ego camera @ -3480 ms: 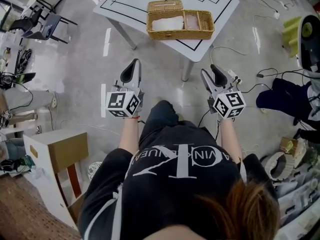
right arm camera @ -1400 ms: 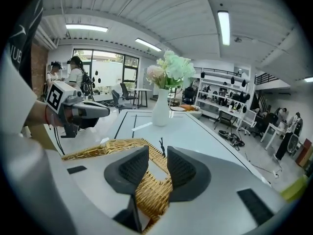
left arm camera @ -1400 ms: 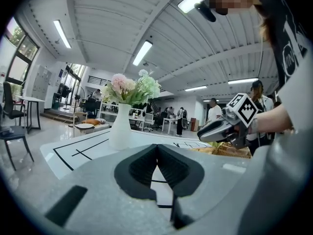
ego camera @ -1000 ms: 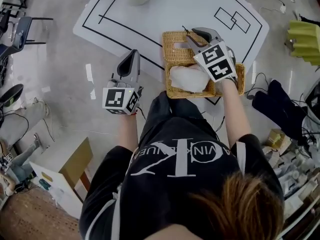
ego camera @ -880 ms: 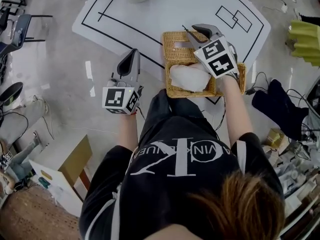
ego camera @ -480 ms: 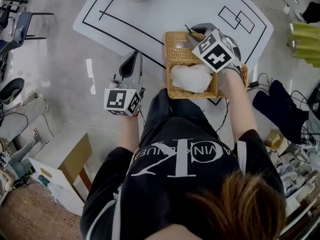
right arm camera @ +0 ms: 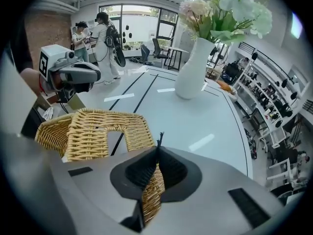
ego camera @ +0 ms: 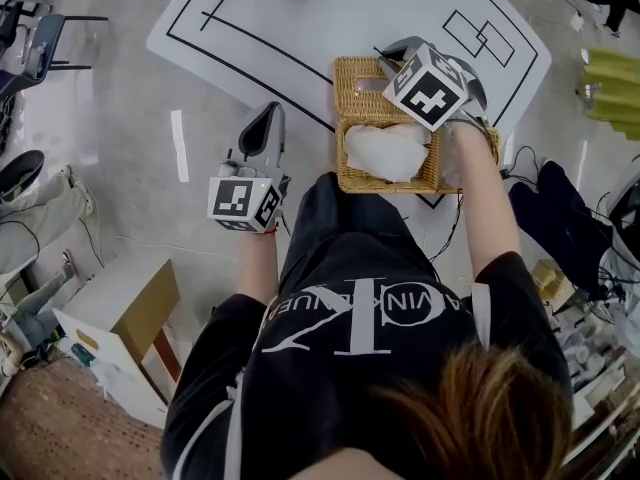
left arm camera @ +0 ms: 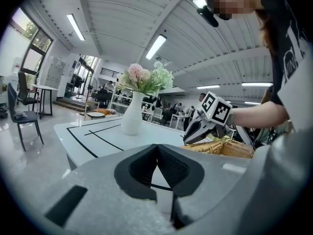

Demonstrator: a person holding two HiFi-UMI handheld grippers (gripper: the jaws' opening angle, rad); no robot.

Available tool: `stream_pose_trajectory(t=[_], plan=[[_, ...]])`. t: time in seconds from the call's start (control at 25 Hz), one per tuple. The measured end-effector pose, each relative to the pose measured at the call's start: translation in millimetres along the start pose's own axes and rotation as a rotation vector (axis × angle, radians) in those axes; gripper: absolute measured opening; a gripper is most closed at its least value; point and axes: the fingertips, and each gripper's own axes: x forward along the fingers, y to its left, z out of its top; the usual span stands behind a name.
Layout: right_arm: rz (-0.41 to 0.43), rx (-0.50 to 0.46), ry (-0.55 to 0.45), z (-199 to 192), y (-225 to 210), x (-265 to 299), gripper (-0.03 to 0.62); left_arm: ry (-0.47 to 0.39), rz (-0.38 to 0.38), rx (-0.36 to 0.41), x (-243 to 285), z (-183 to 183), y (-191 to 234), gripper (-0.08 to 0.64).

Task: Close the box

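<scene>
Head view: the box [ego camera: 390, 185] sits at the counter [ego camera: 300, 18] edge nearest you, long axis left to right. Its lid [ego camera: 358, 86] lies open on the far side. Your right hand-held gripper [ego camera: 390, 56] is at the lid. Your left hand-held gripper [ego camera: 266, 118] hangs off the counter, well apart.

Left gripper view: jaws [left arm camera: 156, 148] together, nothing between them.

Right gripper view: jaws [right arm camera: 157, 153] have just been closing and now pinch the wicker edge of the lid [right arm camera: 93, 126]. The box body lies toward you from this grip, so the lid likely swings back your way.
</scene>
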Motion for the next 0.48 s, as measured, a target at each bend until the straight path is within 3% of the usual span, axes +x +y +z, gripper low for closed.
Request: stream_pose_trajectory(t=[0.48], plan=[[-0.219,0.052,-0.152,14,-2,-69,0.012,-0.04,-0.062,0.018,-6,11,-18,0.011]])
